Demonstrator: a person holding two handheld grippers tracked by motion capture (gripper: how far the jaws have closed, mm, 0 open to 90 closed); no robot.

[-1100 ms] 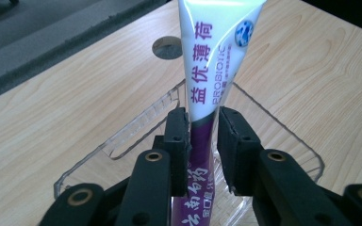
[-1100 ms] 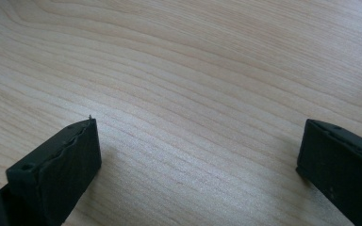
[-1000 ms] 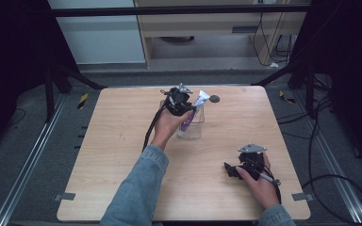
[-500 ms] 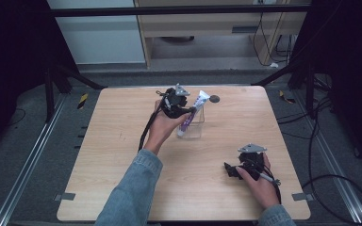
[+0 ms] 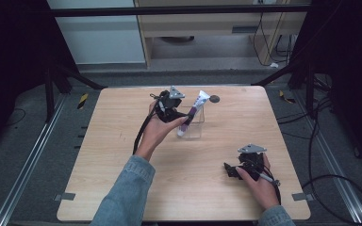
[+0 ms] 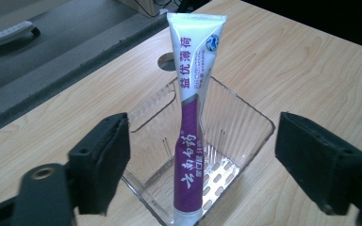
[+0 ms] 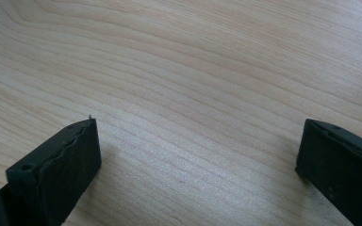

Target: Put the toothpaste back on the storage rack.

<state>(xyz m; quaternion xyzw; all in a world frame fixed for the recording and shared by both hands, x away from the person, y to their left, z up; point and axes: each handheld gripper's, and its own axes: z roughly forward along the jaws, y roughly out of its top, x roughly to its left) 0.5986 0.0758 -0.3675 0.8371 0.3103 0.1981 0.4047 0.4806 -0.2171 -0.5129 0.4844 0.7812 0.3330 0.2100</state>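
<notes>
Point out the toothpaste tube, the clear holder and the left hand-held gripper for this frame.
toothpaste tube [image 6: 187, 155], left gripper view, purple lower body.
clear holder [image 6: 245, 125], left gripper view, ribbed right wall.
left hand-held gripper [image 6: 200, 162], left gripper view, midway between its open jaws, which have just been opening, tube between them untouched.

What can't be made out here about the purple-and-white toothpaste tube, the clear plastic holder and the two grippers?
- Purple-and-white toothpaste tube: its cap end is cut off by the bottom edge of the left gripper view; in the high view it is too small to tell.
- Clear ribbed plastic holder: its near wall is cut off by that same edge.
- Left gripper: the hand hides its jaws in the high view.
- Right gripper: too small in the high view.
</notes>
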